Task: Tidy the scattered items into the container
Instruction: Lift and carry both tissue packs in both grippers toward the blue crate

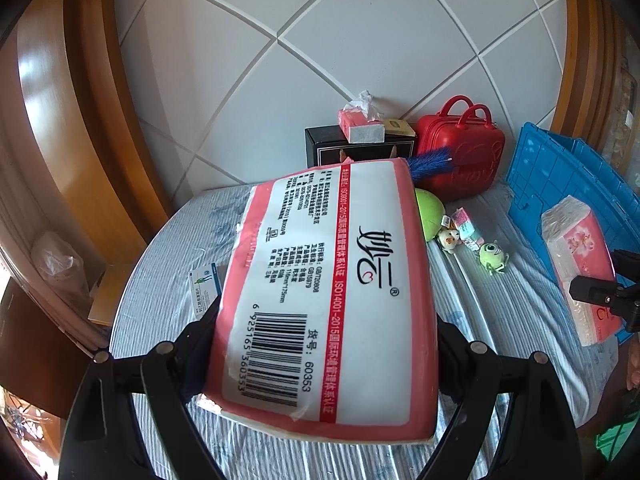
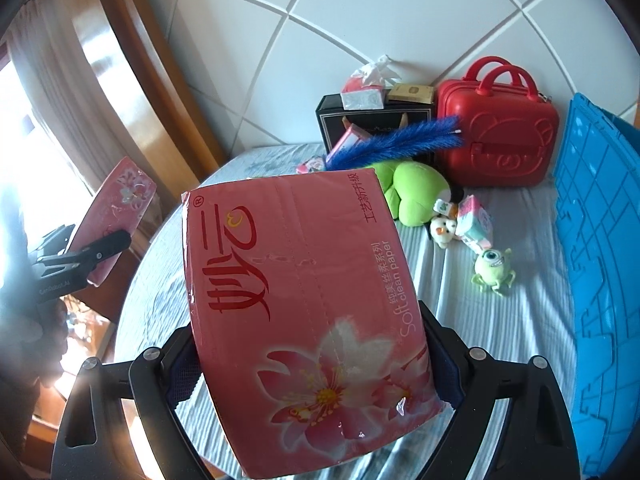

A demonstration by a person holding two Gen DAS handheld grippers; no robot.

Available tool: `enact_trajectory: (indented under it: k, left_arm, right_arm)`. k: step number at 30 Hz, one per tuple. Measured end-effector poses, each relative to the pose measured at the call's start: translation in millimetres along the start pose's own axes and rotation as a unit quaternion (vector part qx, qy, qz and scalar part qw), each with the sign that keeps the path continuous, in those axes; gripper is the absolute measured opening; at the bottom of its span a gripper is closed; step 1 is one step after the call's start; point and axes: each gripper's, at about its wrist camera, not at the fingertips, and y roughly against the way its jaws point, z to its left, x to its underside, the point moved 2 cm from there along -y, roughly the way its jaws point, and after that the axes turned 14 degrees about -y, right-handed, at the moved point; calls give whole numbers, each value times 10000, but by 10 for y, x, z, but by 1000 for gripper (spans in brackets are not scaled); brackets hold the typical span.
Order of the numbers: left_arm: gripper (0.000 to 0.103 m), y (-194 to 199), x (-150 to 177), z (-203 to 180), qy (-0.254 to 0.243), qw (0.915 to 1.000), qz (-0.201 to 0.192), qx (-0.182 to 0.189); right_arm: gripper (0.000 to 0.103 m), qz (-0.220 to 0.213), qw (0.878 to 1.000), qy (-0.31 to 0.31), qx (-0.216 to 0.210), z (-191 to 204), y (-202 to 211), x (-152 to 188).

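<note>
My left gripper (image 1: 326,344) is shut on a pink tissue pack (image 1: 328,292), barcode side up, held above the table. My right gripper (image 2: 312,356) is shut on a second pink tissue pack (image 2: 304,312), flower side up, also held above the table. Each pack shows in the other view, the right one (image 1: 580,268) by the blue crate (image 1: 576,176), the left one (image 2: 116,216) at the far left. The blue crate (image 2: 596,280) stands at the table's right. Scattered on the cloth lie a green plush (image 2: 416,196), a one-eyed green monster toy (image 2: 494,270), a small white plush (image 2: 442,232) and a small pastel box (image 2: 474,224).
A red mini suitcase (image 2: 496,144), a black box (image 2: 360,128) with a tissue pack and a small box on top, and a blue feather duster (image 2: 400,140) stand at the back by the tiled wall. A small medicine box (image 1: 206,286) lies at the table's left. Wooden frames flank the table.
</note>
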Motion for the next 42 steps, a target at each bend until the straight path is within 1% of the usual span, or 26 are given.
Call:
enact_trajectory:
  k: [9, 18, 25, 30, 42]
  left_arm:
    - [88, 399, -182, -215, -18, 9996, -286, -89]
    - [88, 714, -293, -397, 34, 9987, -438, -250]
    - [88, 958, -432, -595, 40, 9973, -608, -415]
    - [88, 1091, -555, -742, 30, 9962, -696, -533]
    - [88, 1215, -839, -1220, -56, 9946, -861, -573]
  right_arm:
    - [92, -243, 9995, 52, -194, -25, 448, -45]
    - [92, -479, 9979, 63, -437, -82, 866, -45]
    - [92, -671, 9956, 169, -637, -163, 1139, -116]
    - [92, -786, 9937, 229, -759, -245, 1299, -165]
    - [92, -1024, 9896, 320, -955, -558, 1670, -303]
